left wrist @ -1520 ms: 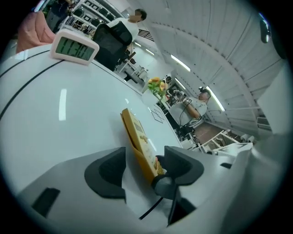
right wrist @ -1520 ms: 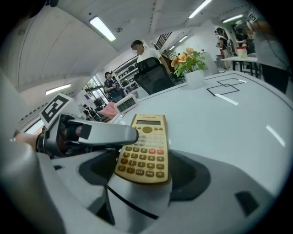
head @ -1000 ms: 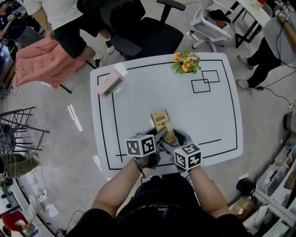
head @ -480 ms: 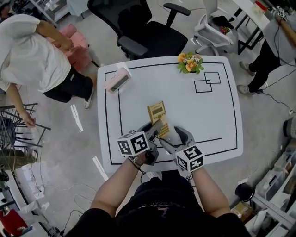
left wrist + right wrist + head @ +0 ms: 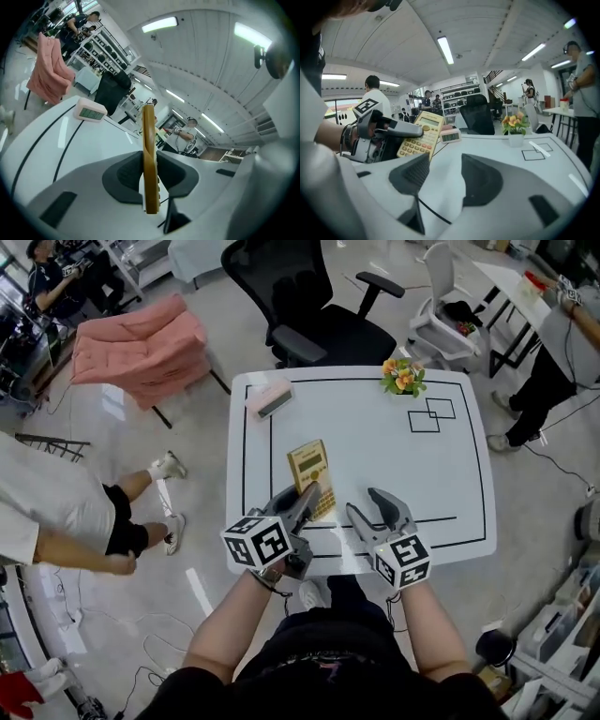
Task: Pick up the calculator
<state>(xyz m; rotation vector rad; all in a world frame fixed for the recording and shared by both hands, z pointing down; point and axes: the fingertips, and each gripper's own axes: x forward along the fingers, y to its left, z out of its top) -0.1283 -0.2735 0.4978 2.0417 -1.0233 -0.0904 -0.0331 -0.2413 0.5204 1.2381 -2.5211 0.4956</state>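
The white bench [image 5: 375,465] fills the middle of the head view, with a black line drawn round its border. Beyond its far edge stands a black office chair [image 5: 319,310], and to the left of that hangs a pink cloth [image 5: 141,348] draped over a frame.

The 2 grippers are side by side over the bench's near edge, each carrying its marker cube. The left gripper [image 5: 303,502] has just been closing its jaws, and they are clamped narrowly on the calculator [image 5: 310,468]. In the left gripper view the yellow body stands edge-on between the 2 pads, which press on its faces. The calculator is gripped by its near, keypad end, and its display end points away from the person. The right gripper view shows it tilted, with the display end raised above the bench surface (its lower edge is hidden behind that gripper's own jaw). The right gripper [image 5: 362,501] is just to the right of it, apart from the calculator. Its jaws have just been closing too, yet they stand apart with nothing between them but the bench beyond.

Near the far left corner lies a small pink clock [image 5: 270,398]. A little pot of orange flowers [image 5: 403,377] sits at the far right, just behind 2 overlapping squares [image 5: 431,414] drawn on the bench.
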